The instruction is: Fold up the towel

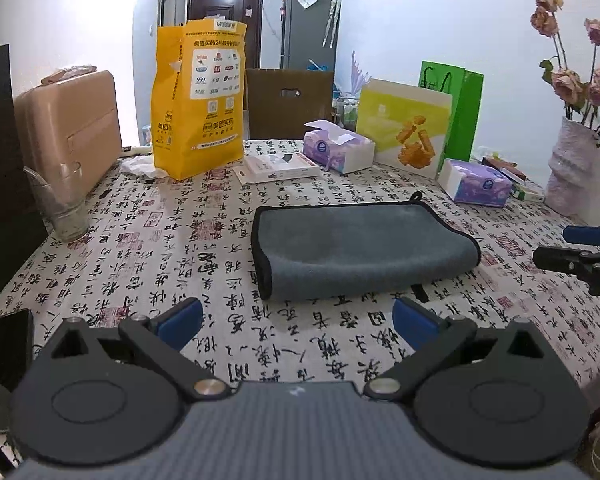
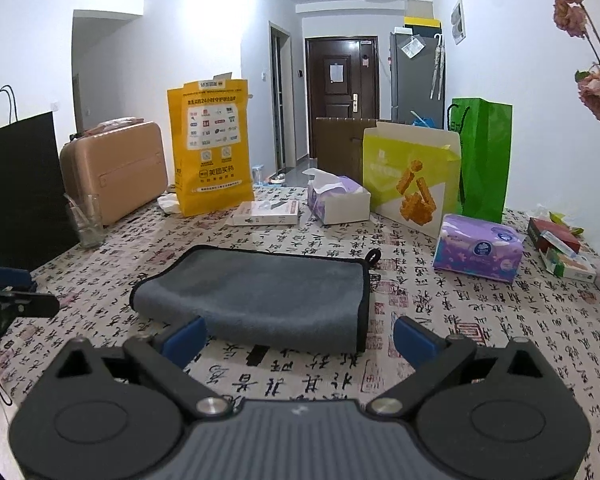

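Observation:
A grey towel with black edging lies folded on the calligraphy-print tablecloth. It also shows in the right wrist view. My left gripper is open and empty, held back from the towel's near edge. My right gripper is open and empty, just short of the towel's near edge. The right gripper's fingers show at the right edge of the left wrist view. The left gripper shows at the left edge of the right wrist view.
At the back stand a yellow bag, a tan suitcase, tissue packs, a yellow-green box and a green bag. A glass is left, a vase right, a phone near left.

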The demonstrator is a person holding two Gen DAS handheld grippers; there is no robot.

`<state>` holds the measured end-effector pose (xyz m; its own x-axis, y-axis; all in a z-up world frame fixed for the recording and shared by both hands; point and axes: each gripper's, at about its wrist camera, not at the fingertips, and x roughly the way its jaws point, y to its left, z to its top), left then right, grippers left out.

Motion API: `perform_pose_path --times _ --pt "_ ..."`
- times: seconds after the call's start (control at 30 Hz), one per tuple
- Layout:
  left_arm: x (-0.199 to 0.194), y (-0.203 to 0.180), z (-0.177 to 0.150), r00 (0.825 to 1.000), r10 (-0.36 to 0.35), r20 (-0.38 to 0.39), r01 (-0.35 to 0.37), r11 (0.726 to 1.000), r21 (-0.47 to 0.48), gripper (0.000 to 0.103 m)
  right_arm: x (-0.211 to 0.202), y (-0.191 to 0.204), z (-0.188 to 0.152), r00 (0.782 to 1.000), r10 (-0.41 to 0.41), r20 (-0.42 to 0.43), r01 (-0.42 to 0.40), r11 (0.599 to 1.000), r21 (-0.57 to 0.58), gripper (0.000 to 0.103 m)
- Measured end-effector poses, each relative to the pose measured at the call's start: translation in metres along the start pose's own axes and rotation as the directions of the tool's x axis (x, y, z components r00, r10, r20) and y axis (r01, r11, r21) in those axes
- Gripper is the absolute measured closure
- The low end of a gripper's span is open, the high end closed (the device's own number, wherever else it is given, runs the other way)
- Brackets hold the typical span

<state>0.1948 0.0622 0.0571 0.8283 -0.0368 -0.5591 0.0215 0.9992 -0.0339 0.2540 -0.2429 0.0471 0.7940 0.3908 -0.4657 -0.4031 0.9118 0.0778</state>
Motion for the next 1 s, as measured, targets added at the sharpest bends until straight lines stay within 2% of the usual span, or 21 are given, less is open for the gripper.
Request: perform_pose_path --times 0.5,1.0 --pt "-0.03 -0.009 -0.016 0.999 -0.016 0.033 0.016 1.0 0.01 0.0 -0.036 0.009 -0.022 0.999 -0.008 0.035 0.008 1.0 0.012 0.0" --pt "-0.052 -0.002 -0.041 0.998 -0.019 0.057 0.02 1.0 -0.005 0.0 -0.055 0.035 -0.033 0.999 0.009 0.042 -0.007 0.999 -0.042 0.0"
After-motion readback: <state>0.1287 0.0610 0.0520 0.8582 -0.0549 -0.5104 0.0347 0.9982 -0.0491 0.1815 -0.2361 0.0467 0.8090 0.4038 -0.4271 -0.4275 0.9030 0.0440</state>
